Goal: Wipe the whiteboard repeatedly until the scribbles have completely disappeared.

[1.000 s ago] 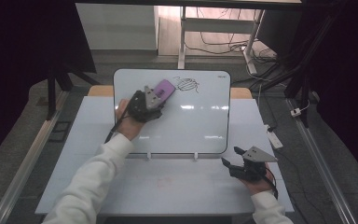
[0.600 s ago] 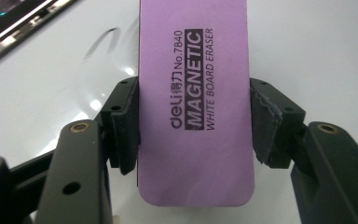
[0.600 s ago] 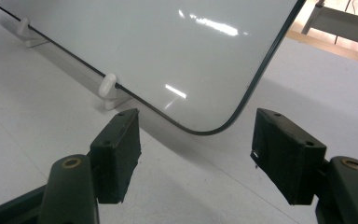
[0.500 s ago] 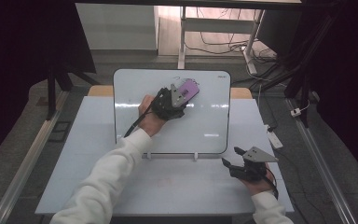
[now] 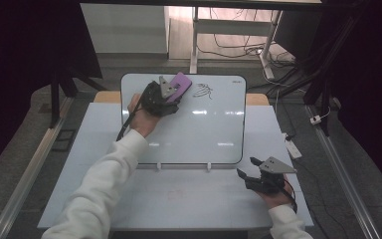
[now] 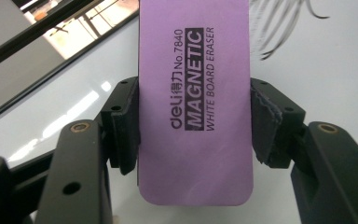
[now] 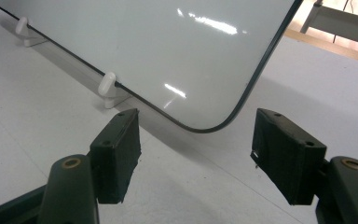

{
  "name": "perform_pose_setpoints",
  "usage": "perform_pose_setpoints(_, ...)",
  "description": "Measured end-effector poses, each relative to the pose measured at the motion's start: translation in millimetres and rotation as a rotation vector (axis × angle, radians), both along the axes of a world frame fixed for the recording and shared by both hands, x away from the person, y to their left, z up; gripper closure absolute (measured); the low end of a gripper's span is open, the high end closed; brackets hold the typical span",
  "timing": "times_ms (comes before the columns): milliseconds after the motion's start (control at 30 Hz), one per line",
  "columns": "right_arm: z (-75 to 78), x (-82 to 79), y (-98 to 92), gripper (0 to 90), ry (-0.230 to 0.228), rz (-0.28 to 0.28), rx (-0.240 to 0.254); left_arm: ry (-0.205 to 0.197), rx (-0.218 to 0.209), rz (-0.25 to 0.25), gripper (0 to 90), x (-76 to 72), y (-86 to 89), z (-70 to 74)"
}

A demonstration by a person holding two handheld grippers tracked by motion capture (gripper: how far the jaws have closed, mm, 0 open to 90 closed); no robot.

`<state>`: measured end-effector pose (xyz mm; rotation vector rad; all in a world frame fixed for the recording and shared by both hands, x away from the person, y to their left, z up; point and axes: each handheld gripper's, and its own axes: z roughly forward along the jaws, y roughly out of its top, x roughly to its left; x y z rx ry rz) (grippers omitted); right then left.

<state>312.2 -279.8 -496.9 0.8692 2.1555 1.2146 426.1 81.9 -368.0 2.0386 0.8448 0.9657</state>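
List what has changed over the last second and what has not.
The left gripper, shut on the purple eraser, swung right across the top of the whiteboard and then part of the way back left, ending just left of the scribble. The scribble looks the same. The right gripper stayed open and still on the table by the board's near right corner.

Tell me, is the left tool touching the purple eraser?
Touching. In the left gripper view, both black pads of the left tool press against the long sides of the purple eraser, with no gap.
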Motion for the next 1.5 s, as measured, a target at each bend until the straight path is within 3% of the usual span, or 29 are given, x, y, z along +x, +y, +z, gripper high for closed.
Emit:
perform_pose_setpoints(267,-0.1,0.0,-1.1,31.3,0.002,0.000,0.003,0.018,0.022,-0.099,41.4,-2.5,-43.0,-8.8)
perform_pose_setpoints(667,-0.3,-1.6,-2.5,31.3,0.003,-0.008,0.003,0.030,0.021,-0.125,41.4,-3.1,-51.3,-11.4)
perform_pose_setpoints(733,-0.4,-1.5,-2.5,31.3,0.003,-0.008,0.002,0.036,0.019,-0.141,41.4,-3.8,-54.4,-12.4)
perform_pose_setpoints(800,-0.5,-1.3,-2.4,31.3,0.004,-0.008,0.001,0.068,-0.001,-0.179,41.4,-4.1,-58.4,-14.6)
perform_pose_setpoints(967,-0.3,-1.6,-3.3,31.3,0.002,-0.010,0.003,0.073,0.040,-0.215,41.4,-7.8,-72.9,-20.8)
perform_pose_setpoints(1100,-0.2,-1.7,-4.1,31.3,0.001,-0.010,0.004,0.077,0.037,-0.208,41.4,-4.2,-69.0,-14.9)
perform_pose_setpoints(1333,0.3,-2.5,-5.5,31.3,-0.001,-0.014,0.008,0.056,-0.007,-0.093,41.4,10.8,-42.5,12.8)
perform_pose_setpoints(1500,0.2,-2.3,-6.2,31.3,-0.002,-0.015,0.010,0.066,0.008,-0.102,41.4,13.9,-46.6,12.8)
